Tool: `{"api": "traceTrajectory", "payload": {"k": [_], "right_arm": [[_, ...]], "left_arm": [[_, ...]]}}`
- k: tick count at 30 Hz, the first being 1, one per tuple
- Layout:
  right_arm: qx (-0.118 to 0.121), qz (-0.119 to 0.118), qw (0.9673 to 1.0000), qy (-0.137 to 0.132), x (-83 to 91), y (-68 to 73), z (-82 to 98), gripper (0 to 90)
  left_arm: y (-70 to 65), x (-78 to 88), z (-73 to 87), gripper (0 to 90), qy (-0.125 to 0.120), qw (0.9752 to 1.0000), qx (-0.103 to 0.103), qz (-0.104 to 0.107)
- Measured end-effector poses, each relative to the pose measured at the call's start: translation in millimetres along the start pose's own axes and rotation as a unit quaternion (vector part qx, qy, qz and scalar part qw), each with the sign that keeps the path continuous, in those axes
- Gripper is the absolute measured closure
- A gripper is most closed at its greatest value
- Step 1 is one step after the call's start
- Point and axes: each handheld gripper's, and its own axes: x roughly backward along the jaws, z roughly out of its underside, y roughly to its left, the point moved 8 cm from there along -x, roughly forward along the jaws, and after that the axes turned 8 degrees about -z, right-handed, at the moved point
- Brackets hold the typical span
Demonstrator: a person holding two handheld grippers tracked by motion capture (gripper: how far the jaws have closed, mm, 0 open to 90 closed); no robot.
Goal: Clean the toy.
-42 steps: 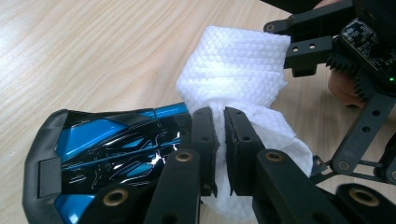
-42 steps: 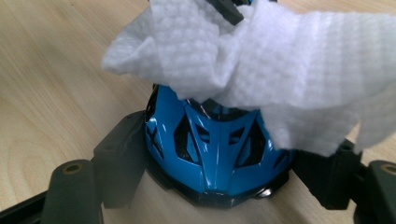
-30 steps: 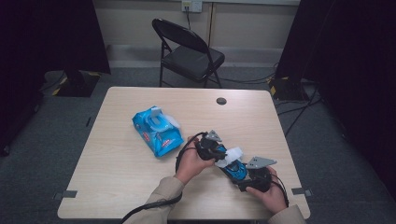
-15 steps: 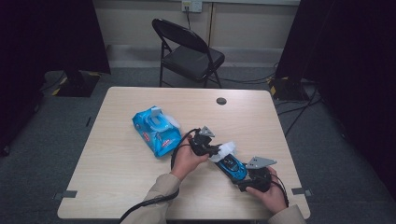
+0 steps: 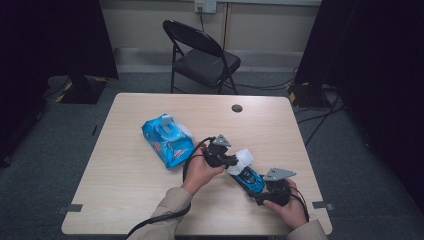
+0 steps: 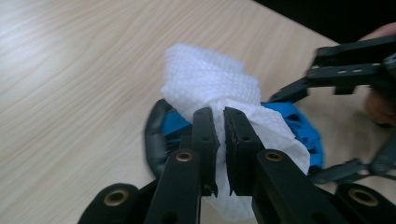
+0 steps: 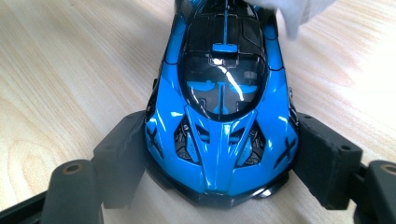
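On the left of the tabletop (image 5: 125,190) lies a blue pack of wet wipes (image 5: 167,139), well apart from the work, with a white wipe poking out of its top. You do not need it right now.

Next comes the left hand-held gripper (image 5: 235,161). Its jaws are squeezed together on a white wipe (image 6: 219,93), and the wipe rests on one end of the blue toy car (image 5: 249,178). To wipe well, keep the jaws tight so the wipe does not slip out. Rub softly and slowly, in short strokes along the car. Let only the soft wipe touch the car, not the hard black jaws, or the shiny paint may get scratched.

To the right, the right hand-held gripper (image 7: 219,161) holds the toy car by its two sides, one jaw pressed on each side, with the car sitting on the tabletop near the front edge. This hand should stay still and hold firm, so the car does not roll or turn while the other hand rubs. Do not squeeze too hard, since small parts could snap
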Motion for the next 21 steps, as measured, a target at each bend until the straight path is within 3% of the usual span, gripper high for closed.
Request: {"api": "traceTrajectory", "payload": {"k": [8, 11, 16, 21], "right_arm": [[0.000, 0.000, 1.0000, 0.000, 0.0, 0.0, 0.0, 24.6], [0.002, 0.000, 1.0000, 0.000, -0.1, -0.2, 0.0, 24.6], [0.000, 0.000, 1.0000, 0.000, 0.0, 0.0, 0.0, 24.6], [0.001, 0.000, 1.0000, 0.000, 0.0, -0.1, 0.1, 24.6]], "left_arm": [[-41.5, -8.7, -1.6, 83.6, 0.003, 0.9986, -0.031, 0.042], [-52.2, -18.6, 5.0, 83.6, 0.020, 0.9977, -0.041, 0.051], [-61.9, -35.3, 14.4, 83.4, 0.037, 0.9966, -0.046, 0.058], [-60.8, -42.8, 15.2, 83.1, 0.040, 0.9968, -0.042, 0.056]]}}
